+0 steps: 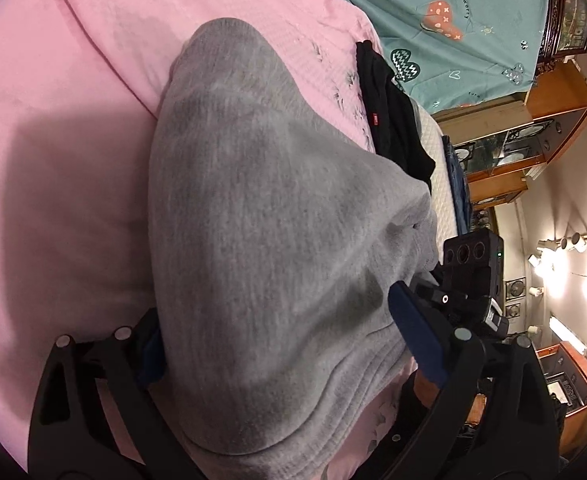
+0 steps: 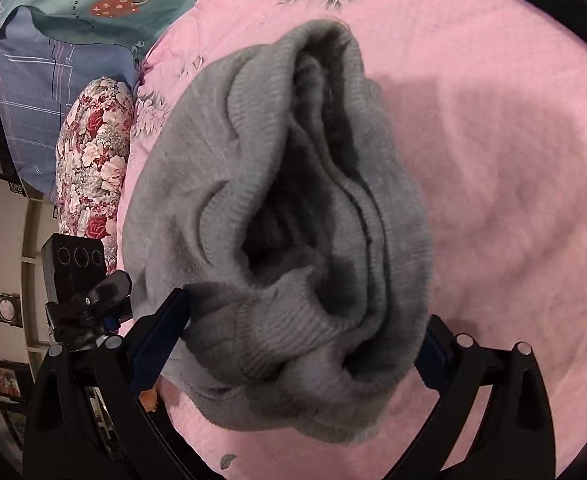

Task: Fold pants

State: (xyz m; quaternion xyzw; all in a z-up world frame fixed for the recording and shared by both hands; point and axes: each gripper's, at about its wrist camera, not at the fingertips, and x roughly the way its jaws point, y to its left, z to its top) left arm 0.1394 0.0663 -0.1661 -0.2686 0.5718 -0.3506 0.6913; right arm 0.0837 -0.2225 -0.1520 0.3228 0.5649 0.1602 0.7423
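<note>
Grey sweatpants are folded into a thick bundle over a pink bedsheet. In the left wrist view the smooth folded side faces me. My left gripper stands wide around the near end, with both blue pads against the cloth and the left pad partly buried in it. In the right wrist view the grey sweatpants show their ribbed waistband and layered edges. My right gripper also stands wide, pads pressed into both sides of the bundle. A shadow falls on the pink bedsheet beside it.
A black garment lies at the bed's far edge, with a teal quilt behind it. A floral pillow and a blue plaid cover lie to the left. Wooden cabinets stand beyond the bed.
</note>
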